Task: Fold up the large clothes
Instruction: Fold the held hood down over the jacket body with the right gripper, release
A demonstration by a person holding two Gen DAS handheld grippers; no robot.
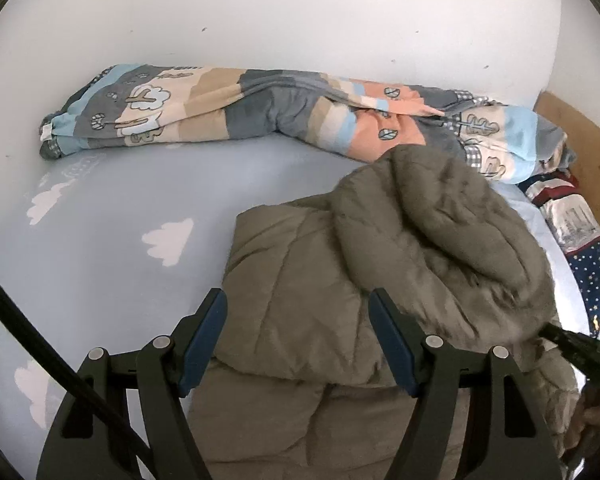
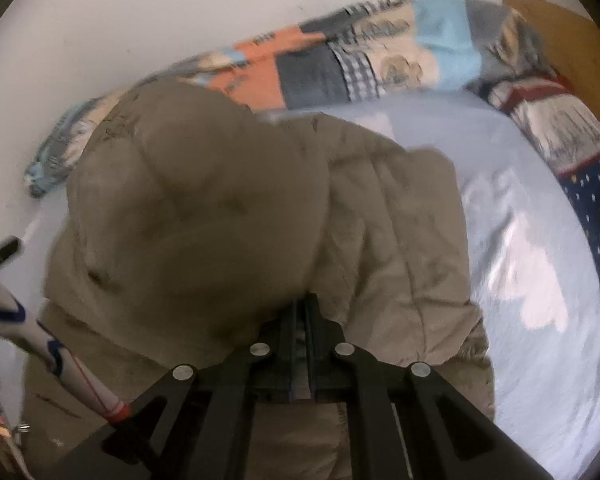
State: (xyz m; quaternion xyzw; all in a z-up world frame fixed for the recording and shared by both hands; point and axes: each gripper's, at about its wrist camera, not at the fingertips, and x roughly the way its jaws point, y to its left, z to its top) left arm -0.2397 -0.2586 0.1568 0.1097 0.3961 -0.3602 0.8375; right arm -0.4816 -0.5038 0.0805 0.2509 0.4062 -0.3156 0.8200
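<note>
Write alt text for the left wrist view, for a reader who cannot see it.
An olive padded jacket lies partly folded on a pale blue bed sheet with white clouds, and the open left gripper hangs above it. A rolled patchwork quilt lies along the white wall behind.

Both wrist cams close, angled down, sharing coat (image 1: 340,264) & bed (image 1: 100,280).

Wide open bed sheet (image 1: 112,264) on the left side, flat and bare all the way to the wall (image 1: 260,12). The rolled patchwork quilt (image 1: 228,108) blocks the far edge along that wall. The bulky olive jacket (image 1: 380,240) fills the middle, heaped high. On the right, a clear strip of sheet runs between jacket and the starred pillow (image 2: 592,200), wooden headboard (image 2: 560,28) behind.
</note>
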